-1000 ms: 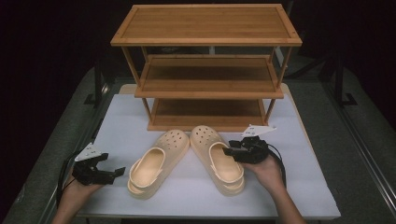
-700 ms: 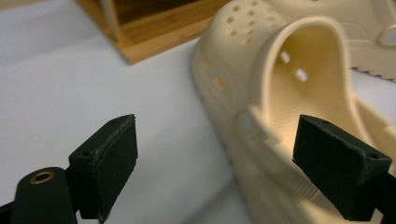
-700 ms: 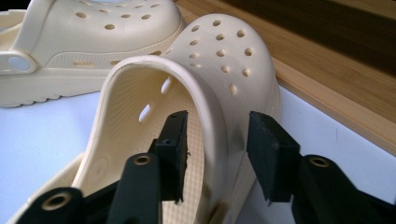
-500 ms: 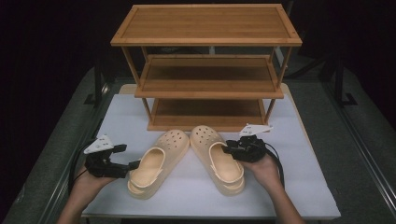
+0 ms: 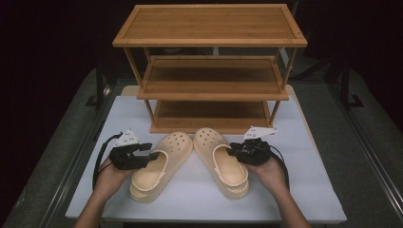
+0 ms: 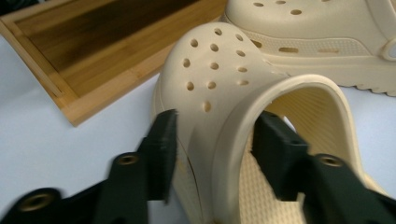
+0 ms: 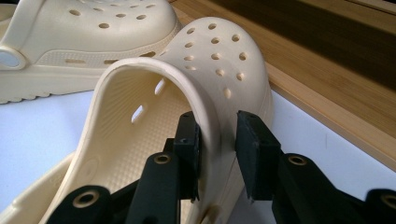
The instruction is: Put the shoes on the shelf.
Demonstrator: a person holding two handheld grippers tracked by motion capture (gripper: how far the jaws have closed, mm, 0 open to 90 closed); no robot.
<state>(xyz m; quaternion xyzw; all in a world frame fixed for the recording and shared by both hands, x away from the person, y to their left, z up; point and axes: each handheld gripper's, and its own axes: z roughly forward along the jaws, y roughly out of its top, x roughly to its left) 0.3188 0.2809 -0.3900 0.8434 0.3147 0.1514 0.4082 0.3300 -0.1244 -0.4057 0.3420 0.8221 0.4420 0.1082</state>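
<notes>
Right gripper pinches right clog wall; left gripper straddles left clog rim, jaws wide (not closed); soft wall may slip, clog tilting.

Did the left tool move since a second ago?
Yes. The left tool went forward and right across the white mat, reaching the left clog.

No readable text, label, brand, number or sign is showing anywhere: nothing legible is appearing on either clog, the wooden shelf, the tabletop, or either tool.
</notes>
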